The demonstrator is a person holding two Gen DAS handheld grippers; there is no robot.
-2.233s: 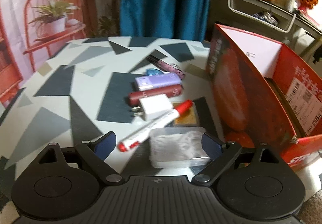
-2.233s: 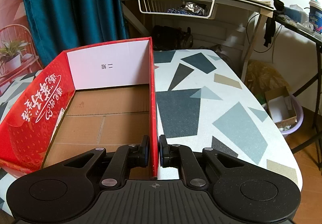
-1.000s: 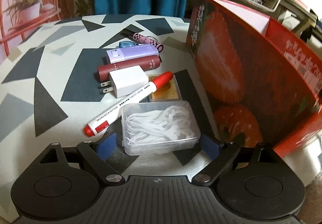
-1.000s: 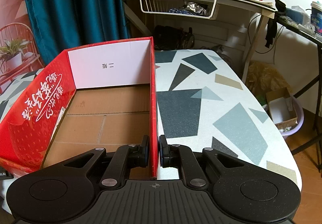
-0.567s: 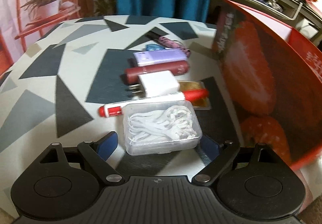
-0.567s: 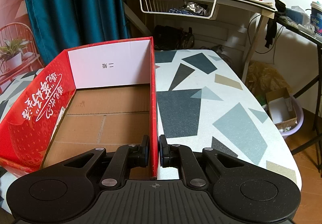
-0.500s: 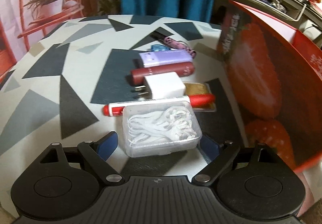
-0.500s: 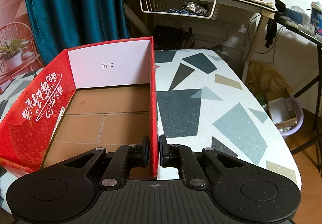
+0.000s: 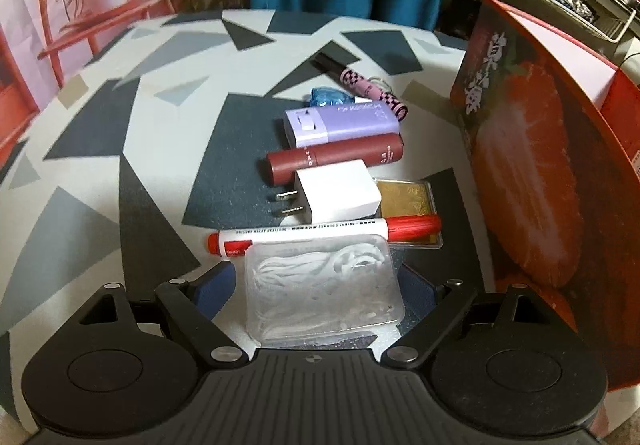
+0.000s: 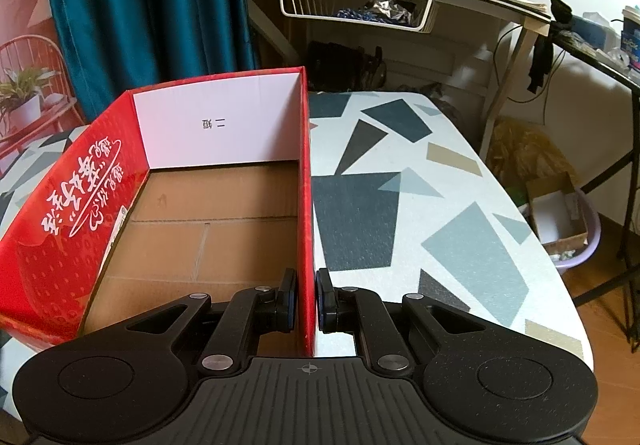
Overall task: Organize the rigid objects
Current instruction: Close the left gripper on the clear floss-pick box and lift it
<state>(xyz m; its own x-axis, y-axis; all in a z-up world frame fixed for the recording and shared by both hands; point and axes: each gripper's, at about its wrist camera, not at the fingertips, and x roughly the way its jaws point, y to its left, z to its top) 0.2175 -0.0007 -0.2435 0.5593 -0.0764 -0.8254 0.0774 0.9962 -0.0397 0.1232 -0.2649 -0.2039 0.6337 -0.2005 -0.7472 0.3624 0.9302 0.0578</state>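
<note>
Left tongs [image 9: 316,285]: a matte black plastic body is filling the bottom of the left wrist view, its centre ribbed with fine parallel grooves and marked by a small crosshair. Two round black discs are sitting at the outer corners. Angular black link arms with triangular cut-outs are reaching forward from silver screws, each carrying a dark blue pad [image 9: 214,285].

Right tongs [image 10: 307,303]: the same black ribbed body, crosshair mark and round corner discs are showing. Silver screw heads are dotting the link arms, and the black fingers [image 10: 286,299] are showing thin blue edging on their inner faces.
</note>
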